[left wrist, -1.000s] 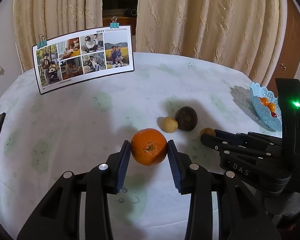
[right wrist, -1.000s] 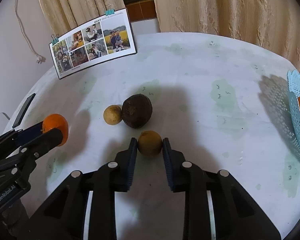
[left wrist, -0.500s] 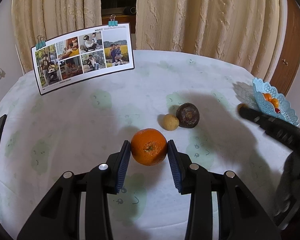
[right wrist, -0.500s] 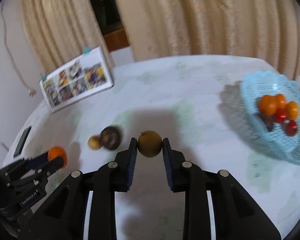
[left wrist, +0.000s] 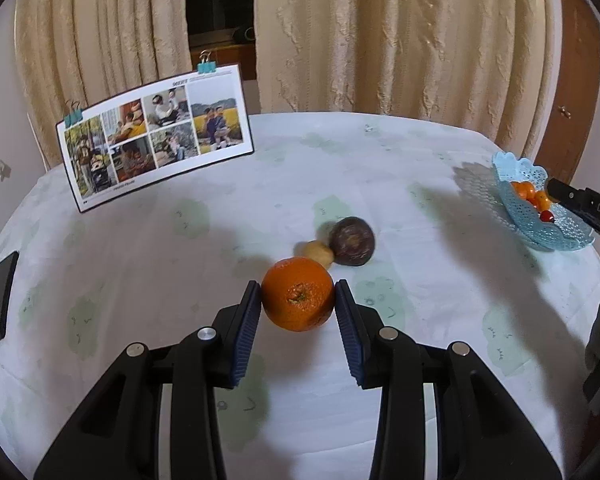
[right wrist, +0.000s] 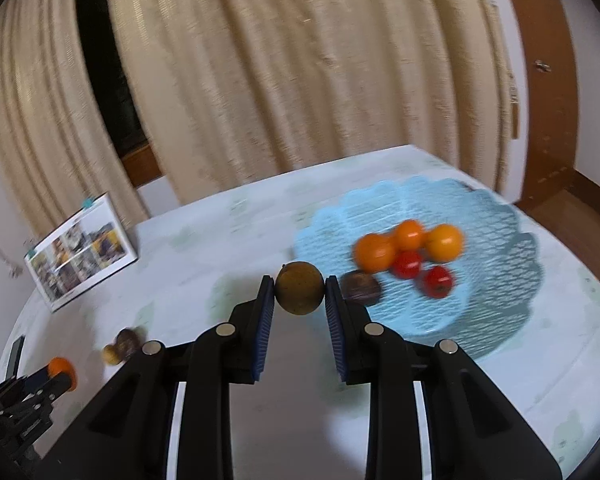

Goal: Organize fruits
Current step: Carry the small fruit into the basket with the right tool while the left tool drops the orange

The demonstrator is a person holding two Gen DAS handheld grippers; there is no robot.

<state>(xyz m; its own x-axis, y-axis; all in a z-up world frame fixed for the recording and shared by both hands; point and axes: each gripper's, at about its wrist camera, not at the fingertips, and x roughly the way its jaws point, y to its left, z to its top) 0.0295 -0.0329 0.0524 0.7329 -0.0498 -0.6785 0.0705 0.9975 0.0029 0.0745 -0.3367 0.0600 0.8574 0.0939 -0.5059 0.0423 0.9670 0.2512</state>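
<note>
Left gripper (left wrist: 297, 308) was clamped on a big orange (left wrist: 297, 299), pads pressed against both sides, fruit sitting between the tips w/ the white tablecloth (left wrist: 140, 264) underneath. Can't tell if it was lifted or resting on the cloth tbh. Just behind it: a small yellowish fruit (left wrist: 319, 253) touching a dark purple-brown one (left wrist: 352, 241).

Right gripper (right wrist: 299, 290) was squeezed shut on a small brownish-green round fruit (right wrist: 300, 288), held up in the air near the left edge of the blue lattice bowl (right wrist: 500, 292). Right view was pretty blurry btw. Bowl had three orange fruits (right wrist: 408, 244), two red ones (right wrist: 422, 270) and a dark one (right wrist: 361, 288) near its left rim. From the left cam the bowl sat at the far right table edge, w/ the right gripper's tip poking over it.

Other stuff: photo collage card (left wrist: 156, 136) w/ binder clips standing at the back left, a black phone-ish thing (left wrist: 0, 300) at the left edge, beige curtains (left wrist: 420, 36) behind.
</note>
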